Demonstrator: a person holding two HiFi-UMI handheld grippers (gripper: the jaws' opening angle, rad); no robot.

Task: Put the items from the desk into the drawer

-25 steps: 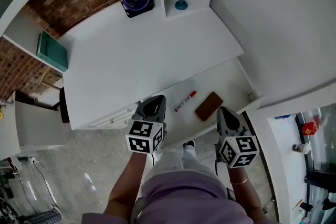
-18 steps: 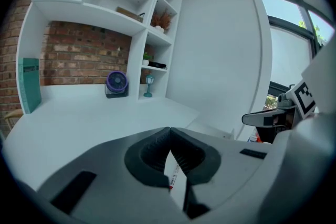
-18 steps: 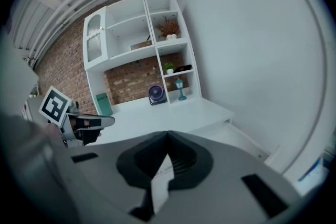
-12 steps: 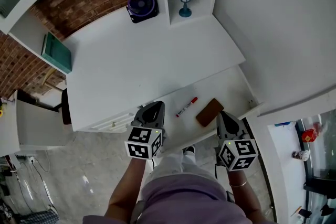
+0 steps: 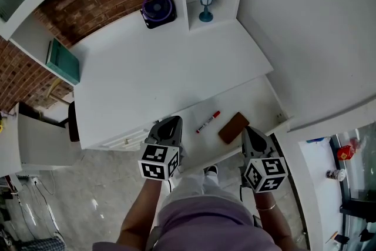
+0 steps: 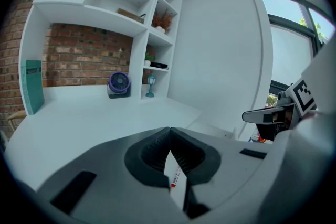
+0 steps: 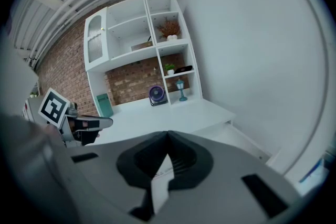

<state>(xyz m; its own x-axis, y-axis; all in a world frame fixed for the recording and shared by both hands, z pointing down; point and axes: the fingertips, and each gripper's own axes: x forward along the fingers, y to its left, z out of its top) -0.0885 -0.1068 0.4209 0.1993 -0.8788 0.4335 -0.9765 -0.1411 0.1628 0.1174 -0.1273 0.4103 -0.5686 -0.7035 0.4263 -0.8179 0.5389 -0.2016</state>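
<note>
The drawer [image 5: 254, 96] stands pulled out from under the white desk [image 5: 164, 67]. In it lie a red-and-white marker [image 5: 207, 121] and a flat brown case [image 5: 233, 127]. My left gripper [image 5: 170, 124] hangs shut and empty over the drawer's front left corner. My right gripper [image 5: 249, 131] is shut and empty at the front edge, just right of the brown case. In the left gripper view the jaws [image 6: 169, 131] meet, and the marker [image 6: 175, 178] shows below them. In the right gripper view the jaws [image 7: 168, 137] are closed too.
At the back of the desk stand a purple fan [image 5: 157, 8] and a small blue lamp [image 5: 205, 5] in a shelf unit. A teal book [image 5: 61, 60] leans at the desk's left end. A white wall runs along the right.
Both grippers have drawn slightly back toward the person. The marker and the brown case lie where they were in the drawer.
</note>
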